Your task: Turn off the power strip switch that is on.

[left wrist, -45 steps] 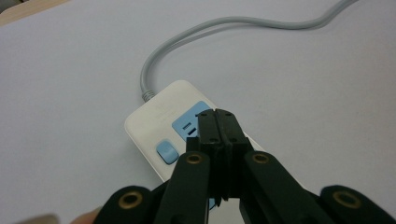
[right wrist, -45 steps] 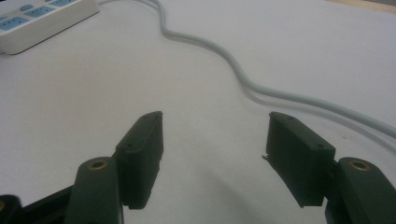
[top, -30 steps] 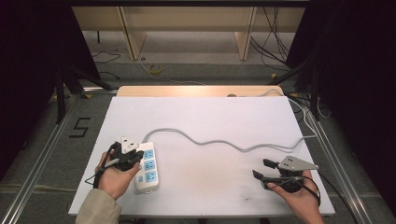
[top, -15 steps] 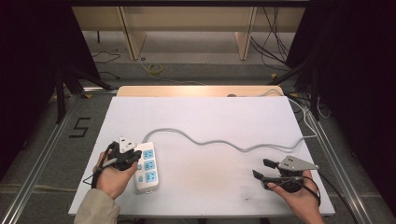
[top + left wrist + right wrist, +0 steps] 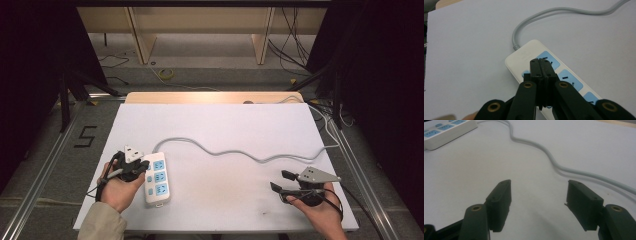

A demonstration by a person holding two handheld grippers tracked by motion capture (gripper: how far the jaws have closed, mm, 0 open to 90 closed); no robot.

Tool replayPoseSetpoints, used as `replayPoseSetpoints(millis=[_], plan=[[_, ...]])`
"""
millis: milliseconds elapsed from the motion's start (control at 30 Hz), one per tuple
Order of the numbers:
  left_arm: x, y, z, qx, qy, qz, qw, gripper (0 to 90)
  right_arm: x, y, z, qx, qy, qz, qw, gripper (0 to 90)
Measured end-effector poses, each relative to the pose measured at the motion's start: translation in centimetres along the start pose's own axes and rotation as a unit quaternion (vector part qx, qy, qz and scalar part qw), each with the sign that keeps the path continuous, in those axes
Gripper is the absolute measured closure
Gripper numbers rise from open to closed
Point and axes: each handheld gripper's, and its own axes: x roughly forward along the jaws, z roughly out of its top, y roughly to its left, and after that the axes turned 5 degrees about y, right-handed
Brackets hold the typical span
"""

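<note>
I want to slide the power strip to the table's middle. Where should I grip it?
Grip the power strip across its narrow width at the near, cable-free end, coming from above. It lies flat, and its long sides are straight and parallel.

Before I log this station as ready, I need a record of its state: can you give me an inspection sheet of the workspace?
Surface: white table, bare apart from the items below, a few faint smudges.
Job's things: white power strip with blue sockets, lying flat at the left near side.
Clutter: nothing seen.
Grippers: left gripper shut, tips over the strip's cord end; contact cannot be told. Right gripper open, low over bare table, holding nothing.
Cables: grey cord snakes from the strip across the table and off its right edge.
Surroundings: dark curtains either side, wooden frame behind, loose cables on the floor.
</note>
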Motion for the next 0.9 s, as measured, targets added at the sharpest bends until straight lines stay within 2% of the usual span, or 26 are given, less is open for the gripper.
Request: replayPoseSetpoints(millis=[633, 900], plan=[[-0.09, 0.52, -0.2, -0.01, -0.002, 0.005, 0.9999, 89.8, -0.02, -0.05, 0.01, 0.0, -0.001, -0.001, 1.0, 37.5], [-0.47, 0.47, -0.3, -0.005, 0.002, 0.003, 1.0, 89.9, -0.03, -0.06, 0.01, 0.0, -0.001, -0.001, 1.0, 37.5]])
